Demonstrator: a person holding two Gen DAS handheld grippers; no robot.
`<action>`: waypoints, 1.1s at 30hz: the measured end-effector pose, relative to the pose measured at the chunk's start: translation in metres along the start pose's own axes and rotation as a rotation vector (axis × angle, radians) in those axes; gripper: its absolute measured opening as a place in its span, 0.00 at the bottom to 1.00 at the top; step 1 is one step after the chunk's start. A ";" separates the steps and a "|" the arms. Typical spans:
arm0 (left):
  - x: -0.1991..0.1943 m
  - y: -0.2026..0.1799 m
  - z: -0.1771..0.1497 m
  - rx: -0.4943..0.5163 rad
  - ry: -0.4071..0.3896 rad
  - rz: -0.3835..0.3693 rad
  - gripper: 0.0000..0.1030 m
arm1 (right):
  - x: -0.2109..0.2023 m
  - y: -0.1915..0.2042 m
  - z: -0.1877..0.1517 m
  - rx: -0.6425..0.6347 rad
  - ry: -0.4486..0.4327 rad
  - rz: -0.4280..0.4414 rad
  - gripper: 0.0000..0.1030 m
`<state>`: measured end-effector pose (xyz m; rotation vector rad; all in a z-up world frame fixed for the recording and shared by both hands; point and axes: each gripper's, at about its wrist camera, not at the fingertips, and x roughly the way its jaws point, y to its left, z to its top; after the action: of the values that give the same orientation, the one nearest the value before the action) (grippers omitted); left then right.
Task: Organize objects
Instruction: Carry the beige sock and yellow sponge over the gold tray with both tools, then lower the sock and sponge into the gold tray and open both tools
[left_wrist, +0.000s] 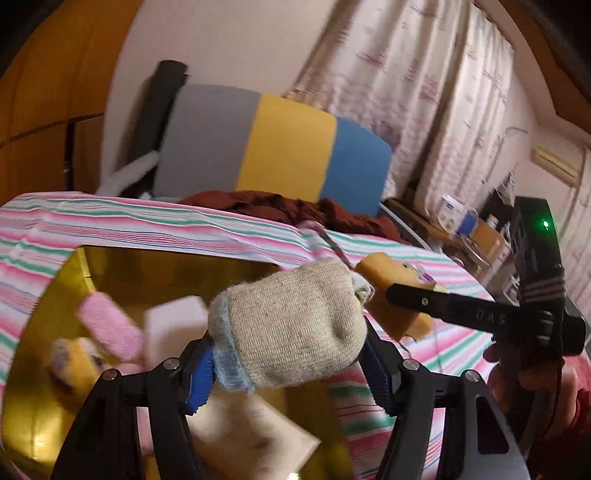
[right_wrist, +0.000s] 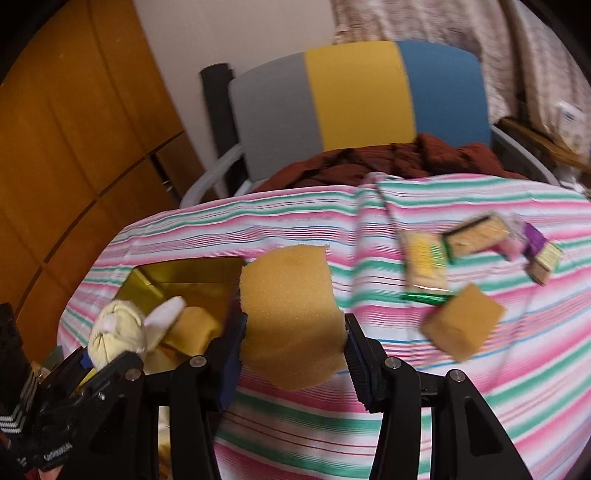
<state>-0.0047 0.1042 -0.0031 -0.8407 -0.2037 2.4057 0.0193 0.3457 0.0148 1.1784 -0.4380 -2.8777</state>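
Your left gripper (left_wrist: 291, 363) has its jaws clamped on a rolled beige sock (left_wrist: 291, 325) with a pale blue cuff, holding it in the air over the near right part of the gold box (left_wrist: 74, 266). That box sits at the left side of the surface (right_wrist: 295, 229), which is covered with a pink, green and white striped cloth. Inside the box you can see a pink pad (left_wrist: 110, 328), a white block (left_wrist: 173, 321) and a yellow soft item (left_wrist: 74, 365), all blurred.

Your right gripper (right_wrist: 293, 350) has its jaws clamped on a tan sponge (right_wrist: 291, 317), one pad pressed into each side, and it hangs just right of the box's right edge. In the right wrist view the left gripper shows at the lower left with the sock over the box.

Toward the far right corner of the surface lie a second tan sponge (right_wrist: 463, 321), two packets of scouring pads (right_wrist: 424, 266) and (right_wrist: 476, 236), and a small purple-topped package (right_wrist: 541, 254), close together. Behind the far edge stands a chair (right_wrist: 354, 96) with a grey, yellow and blue back and a dark red garment (right_wrist: 388, 158) on its seat.
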 end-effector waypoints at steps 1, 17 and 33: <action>-0.003 0.006 0.001 -0.007 -0.006 0.009 0.66 | 0.002 0.008 0.001 -0.009 0.001 0.011 0.49; -0.015 0.087 0.004 -0.113 0.017 0.159 0.66 | 0.058 0.110 0.008 -0.099 0.066 0.107 0.50; 0.002 0.112 0.024 -0.119 0.046 0.231 0.67 | 0.053 0.103 -0.006 -0.046 0.111 0.072 0.88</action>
<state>-0.0737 0.0147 -0.0205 -1.0221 -0.2459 2.6053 -0.0257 0.2401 0.0006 1.2793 -0.3999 -2.7304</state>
